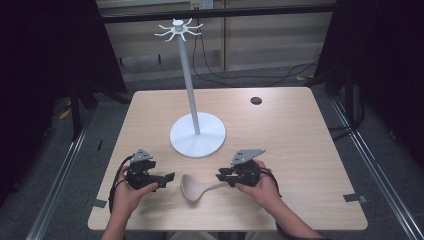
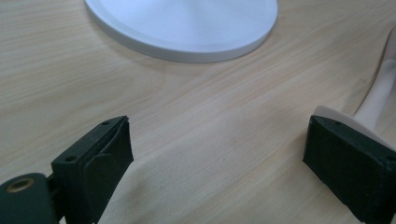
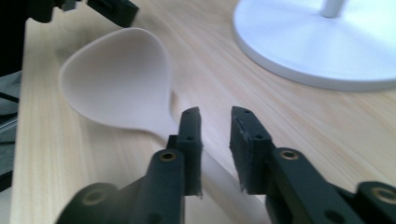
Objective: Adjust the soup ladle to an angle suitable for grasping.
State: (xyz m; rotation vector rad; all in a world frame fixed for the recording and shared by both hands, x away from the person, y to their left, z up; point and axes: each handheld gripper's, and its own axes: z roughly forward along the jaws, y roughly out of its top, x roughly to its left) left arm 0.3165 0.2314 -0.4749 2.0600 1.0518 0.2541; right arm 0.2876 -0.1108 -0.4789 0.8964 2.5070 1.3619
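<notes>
Our right claw [image 3: 215, 123] had narrowed around the ladle [image 3: 119, 81] handle on the surface [image 1: 300, 145]; our left claw [image 2: 217, 149] gaped wide beside it.

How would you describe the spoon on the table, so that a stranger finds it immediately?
Start at the white hook stand in the middle of the wooden table. Just in front of its round base, between the two grippers, lies the pale ladle-like spoon, the table's one loose utensil.

One spoon [image 1: 192, 188], near centre of table [image 1: 300, 150]. One white hook stand [image 1: 197, 135], centre. Two grippers: left [image 1: 167, 178], right [image 1: 220, 176]. Two hands: left [image 1: 127, 197], right [image 1: 262, 190]. One dark round hole [image 1: 256, 100], far right.
</notes>
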